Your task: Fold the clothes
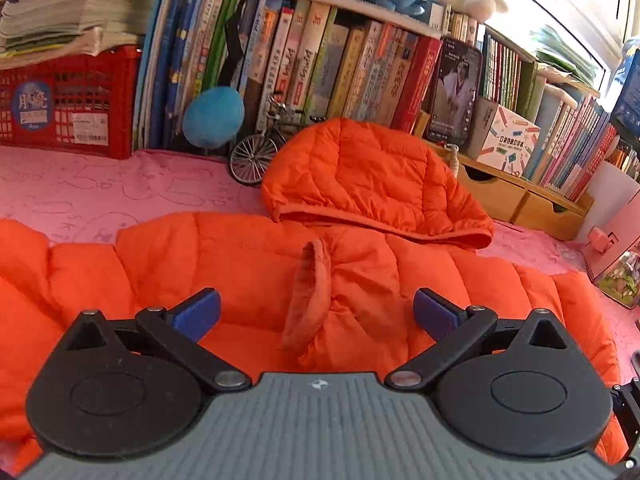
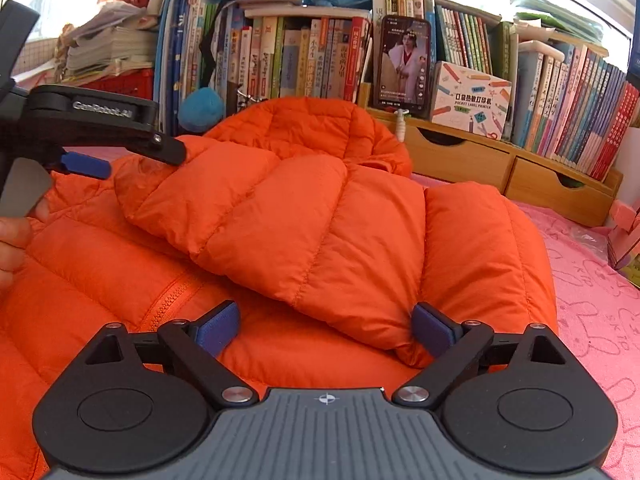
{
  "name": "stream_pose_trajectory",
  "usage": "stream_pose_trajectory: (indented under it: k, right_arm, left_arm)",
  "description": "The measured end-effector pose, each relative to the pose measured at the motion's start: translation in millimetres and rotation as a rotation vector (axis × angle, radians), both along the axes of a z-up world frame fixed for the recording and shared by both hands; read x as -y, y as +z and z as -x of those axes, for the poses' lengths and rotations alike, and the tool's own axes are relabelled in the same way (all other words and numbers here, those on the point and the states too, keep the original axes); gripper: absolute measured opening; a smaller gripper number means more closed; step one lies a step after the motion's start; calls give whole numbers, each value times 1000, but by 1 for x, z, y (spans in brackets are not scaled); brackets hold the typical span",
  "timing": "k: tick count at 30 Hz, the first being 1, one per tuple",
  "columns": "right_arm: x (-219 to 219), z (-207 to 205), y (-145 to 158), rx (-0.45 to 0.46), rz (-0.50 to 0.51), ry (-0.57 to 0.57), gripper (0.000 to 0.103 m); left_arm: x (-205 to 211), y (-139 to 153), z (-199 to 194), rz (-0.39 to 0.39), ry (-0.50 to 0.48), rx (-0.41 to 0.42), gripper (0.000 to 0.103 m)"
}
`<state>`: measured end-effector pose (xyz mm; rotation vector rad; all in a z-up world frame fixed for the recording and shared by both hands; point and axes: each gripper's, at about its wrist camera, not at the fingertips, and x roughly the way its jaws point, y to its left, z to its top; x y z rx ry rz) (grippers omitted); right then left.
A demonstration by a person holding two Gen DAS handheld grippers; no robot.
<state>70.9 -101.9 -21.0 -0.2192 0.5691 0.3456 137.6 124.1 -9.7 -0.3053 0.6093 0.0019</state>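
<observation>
An orange puffy hooded jacket lies spread on the pink cloth, its hood pointing toward the books. My left gripper hovers open over the jacket body, and a sleeve cuff lies loose between its blue pads. In the right wrist view a sleeve is folded across the jacket near the zipper. My right gripper stands open just above that sleeve's lower end, gripping nothing. The left gripper also shows at the upper left, held by a hand.
Behind the jacket stand rows of books, a red crate, a blue plush ball, a model bicycle and a propped phone. Wooden drawers and a printer box sit at the right. Pink cloth lies bare there.
</observation>
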Motion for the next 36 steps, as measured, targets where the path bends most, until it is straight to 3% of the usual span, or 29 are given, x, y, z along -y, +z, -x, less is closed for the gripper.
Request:
stream_pose_trajectory:
  k: [2, 3, 4, 5, 7, 12, 15, 18, 20, 23, 25, 26, 27, 30, 32, 33, 36]
  right_arm:
    - [-1, 1, -1, 6, 9, -4, 95]
    - [-1, 0, 0, 6, 7, -7, 95]
    - [-1, 0, 1, 6, 4, -10, 95]
    - [0, 0, 1, 6, 2, -11, 96]
    - [0, -1, 2, 6, -1, -12, 96]
    - [-2, 1, 2, 18, 12, -11, 96]
    - [-1, 4, 4, 37, 10, -13, 97]
    - [0, 9, 6, 71, 6, -3, 97]
    - [-1, 14, 7, 97, 5, 6, 98]
    - [-7, 16, 7, 117, 42, 15, 99]
    - [-12, 17, 5, 120, 72, 22, 99]
    - [-13, 17, 5, 122, 82, 25, 100]
    - [-15, 18, 4, 126, 92, 27, 100]
    - [-18, 19, 4, 131, 105, 30, 100]
    - [-18, 19, 4, 127, 105, 31, 100]
    - [-17, 18, 5, 123, 103, 31, 100]
    - [-15, 17, 5, 118, 93, 25, 101]
  left_arm:
    - [4, -8, -1, 79, 10, 0, 101]
    - [5, -8, 2, 94, 37, 13, 87]
    - [6, -5, 7, 81, 79, 21, 61]
    - [6, -2, 11, 66, 119, 29, 49]
    - [9, 9, 20, 5, 157, 69, 38]
    - [9, 34, 51, -65, 174, 209, 29]
    - [-1, 41, 65, -131, 221, 239, 28]
    - [-21, 34, 67, -86, 231, 189, 28]
    - [-34, 24, 67, 11, 201, 160, 29]
    - [-50, 10, 64, 232, 129, 111, 46]
    - [-45, 3, 54, 284, 100, 67, 71]
    - [-42, -1, 48, 310, 85, 45, 77]
    - [-39, -5, 43, 335, 70, 23, 81]
    - [-29, -13, 28, 379, 65, -25, 81]
    - [-22, -12, 24, 378, 103, -8, 61]
    - [-19, -11, 23, 371, 129, -7, 39]
    - [-21, -5, 28, 375, 162, 43, 17]
